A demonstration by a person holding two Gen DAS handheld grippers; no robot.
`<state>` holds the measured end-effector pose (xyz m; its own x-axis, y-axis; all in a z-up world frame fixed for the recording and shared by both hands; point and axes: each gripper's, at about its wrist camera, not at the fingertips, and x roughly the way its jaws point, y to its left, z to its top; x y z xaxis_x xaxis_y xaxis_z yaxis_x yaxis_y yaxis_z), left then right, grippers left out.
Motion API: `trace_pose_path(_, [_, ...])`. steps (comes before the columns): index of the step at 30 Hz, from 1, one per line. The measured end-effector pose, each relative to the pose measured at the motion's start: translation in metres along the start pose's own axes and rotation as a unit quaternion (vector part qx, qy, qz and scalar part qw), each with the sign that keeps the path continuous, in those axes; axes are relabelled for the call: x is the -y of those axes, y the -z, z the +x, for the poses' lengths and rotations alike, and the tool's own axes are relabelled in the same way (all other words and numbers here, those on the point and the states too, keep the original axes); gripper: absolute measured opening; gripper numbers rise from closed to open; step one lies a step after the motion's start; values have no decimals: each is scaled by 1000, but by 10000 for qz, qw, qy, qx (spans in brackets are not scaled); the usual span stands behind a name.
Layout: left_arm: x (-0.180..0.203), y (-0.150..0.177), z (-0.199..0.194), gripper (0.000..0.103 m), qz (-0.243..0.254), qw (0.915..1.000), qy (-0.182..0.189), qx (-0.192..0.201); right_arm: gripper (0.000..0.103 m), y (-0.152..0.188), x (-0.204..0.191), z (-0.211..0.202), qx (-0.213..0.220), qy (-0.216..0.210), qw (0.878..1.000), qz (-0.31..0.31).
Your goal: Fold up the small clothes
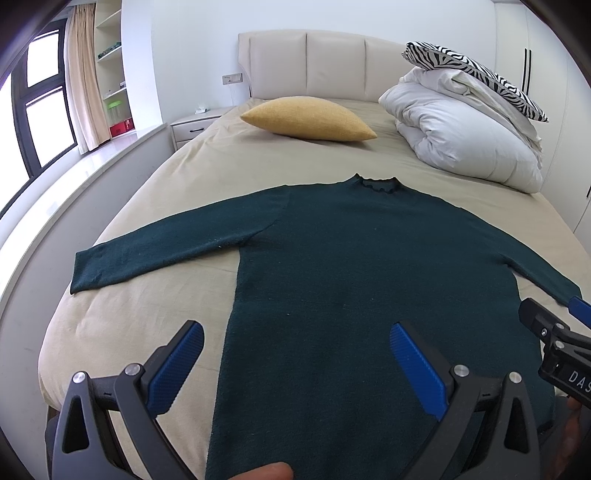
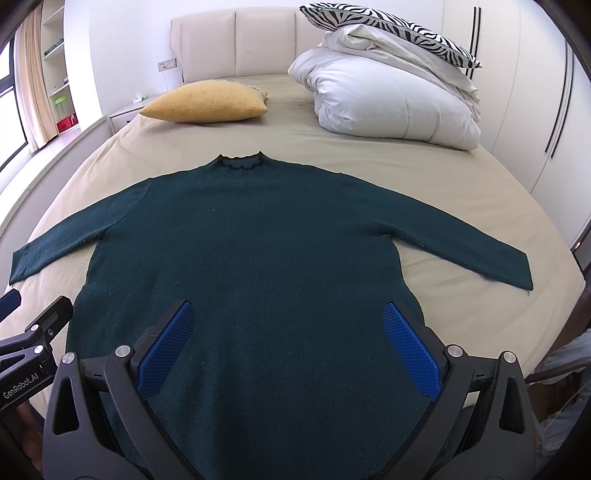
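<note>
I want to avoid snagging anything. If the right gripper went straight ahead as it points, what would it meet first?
Probably the dark green sweater spread flat on the bed; the open right gripper points over its body. Depth is unclear.

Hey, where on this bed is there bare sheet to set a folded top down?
Bare sheet lies between the sweater collar and the yellow pillow, and on either side below its sleeves. The far right corner is crowded by the white duvet and zebra pillow.

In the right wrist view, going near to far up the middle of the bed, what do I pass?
Right gripper with open jaws → dark green sweater lying flat → bare beige sheet → cream headboard.
</note>
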<state>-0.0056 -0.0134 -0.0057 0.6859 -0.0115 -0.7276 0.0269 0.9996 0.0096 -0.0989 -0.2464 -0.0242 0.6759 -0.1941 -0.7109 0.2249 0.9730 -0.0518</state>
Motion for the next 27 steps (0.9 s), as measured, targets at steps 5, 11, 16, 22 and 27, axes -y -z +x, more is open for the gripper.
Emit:
trace_pose_path(5, [8, -2, 4, 103, 34, 10000, -23, -31, 103, -1, 2, 4, -49, -1, 10000, 26])
trace_pose_path(11, [11, -2, 12, 103, 48, 9999, 50, -128, 103, -6, 27, 13, -67, -146, 9995, 266])
trace_pose_path(16, [11, 1, 35, 103, -2, 9977, 357, -571, 103, -20, 109, 29, 28, -323, 9944, 1005])
trace_pose_path(22, [11, -1, 75, 103, -163, 9903, 443, -1310, 103, -9, 286, 75, -91, -560, 9517, 3017])
trace_pose_path(27, [14, -8, 95, 103, -318, 9857, 663, -1517, 97, 35, 416, 110, -111, -531, 8956, 4414])
